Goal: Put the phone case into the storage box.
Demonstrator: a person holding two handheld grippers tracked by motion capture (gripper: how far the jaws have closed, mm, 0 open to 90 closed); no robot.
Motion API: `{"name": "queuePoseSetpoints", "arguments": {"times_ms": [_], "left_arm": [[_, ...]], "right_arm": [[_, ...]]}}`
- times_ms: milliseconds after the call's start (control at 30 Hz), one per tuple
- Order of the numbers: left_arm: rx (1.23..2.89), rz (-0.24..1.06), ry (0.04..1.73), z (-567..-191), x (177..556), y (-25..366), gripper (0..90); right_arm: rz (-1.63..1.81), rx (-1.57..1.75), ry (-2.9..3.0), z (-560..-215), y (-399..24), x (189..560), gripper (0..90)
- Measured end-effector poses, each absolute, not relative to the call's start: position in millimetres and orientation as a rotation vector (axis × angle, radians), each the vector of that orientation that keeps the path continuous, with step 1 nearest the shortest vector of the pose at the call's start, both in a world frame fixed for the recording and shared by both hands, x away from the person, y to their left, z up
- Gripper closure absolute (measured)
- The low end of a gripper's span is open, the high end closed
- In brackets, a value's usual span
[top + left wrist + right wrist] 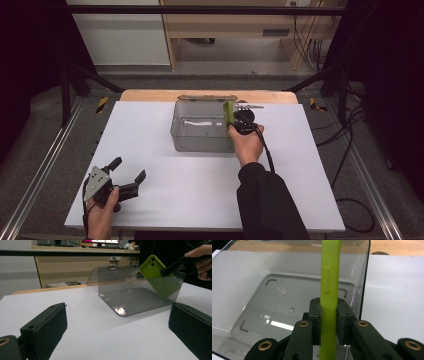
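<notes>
A clear plastic box [200, 142] with its lid swung back stands at the middle of the white table. My right gripper [234, 121] is shut on a lime-green phone case [228, 114], held on edge and tilted, its lower end down inside the box at the right wall. In the right gripper view both pads clamp the phone case [329, 287] over the clear box [249, 322]. My left gripper [128, 169] rests at the table's front left, jaws wide apart with nothing between them. From the left gripper view, the green case [160, 280] shows partly through the box wall [120, 282].
The white table top [150, 200] lies on a wooden board [150, 95]. Black frame legs [70, 85] stand at both far corners, metal rails run along the sides, and cables [350, 150] trail on the floor at the right.
</notes>
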State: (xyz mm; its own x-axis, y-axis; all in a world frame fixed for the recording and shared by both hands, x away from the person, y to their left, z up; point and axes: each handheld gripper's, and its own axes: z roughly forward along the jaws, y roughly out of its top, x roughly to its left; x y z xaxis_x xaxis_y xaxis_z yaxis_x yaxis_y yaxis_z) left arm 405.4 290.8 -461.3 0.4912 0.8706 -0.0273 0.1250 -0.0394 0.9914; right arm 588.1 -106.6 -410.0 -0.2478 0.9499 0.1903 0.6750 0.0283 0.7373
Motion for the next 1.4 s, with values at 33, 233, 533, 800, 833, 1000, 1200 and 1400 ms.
{"name": "queuePoseSetpoints", "arguments": {"times_ms": [33, 233, 533, 800, 833, 1000, 1200, 1400], "left_arm": [[1.509, 0.759, 0.905, -461.4, 405.4, 290.7, 1.9], [1.508, 0.757, 0.905, -461.4, 405.5, 290.6, 1.9], [1.508, 0.756, 0.903, -461.3, 405.6, 290.6, 1.9], [1.508, 0.756, 0.904, -461.4, 405.7, 290.6, 1.9], [1.508, 0.756, 0.903, -461.4, 405.6, 290.5, 1.9], [1.509, 0.756, 0.902, -461.3, 405.6, 290.5, 1.9], [1.509, 0.757, 0.899, -461.3, 405.7, 290.5, 2.0], [1.511, 0.756, 0.899, -461.2, 405.6, 290.2, 1.9]], "right_arm": [[1.065, 1.653, 1.959, -410.1, -106.4, 588.1, 76.8], [1.058, 1.644, 1.957, -411.2, -105.2, 588.7, 76.2], [1.048, 1.637, 1.953, -411.1, -103.9, 588.5, 75.3], [1.059, 1.626, 1.943, -409.5, -104.3, 587.5, 74.0], [1.063, 1.623, 1.936, -408.9, -104.4, 587.3, 73.9], [1.07, 1.619, 1.928, -407.2, -105.8, 586.6, 74.0], [1.08, 1.614, 1.921, -405.7, -106.0, 585.7, 74.1], [1.096, 1.599, 1.915, -404.1, -104.8, 584.2, 74.3]]}}
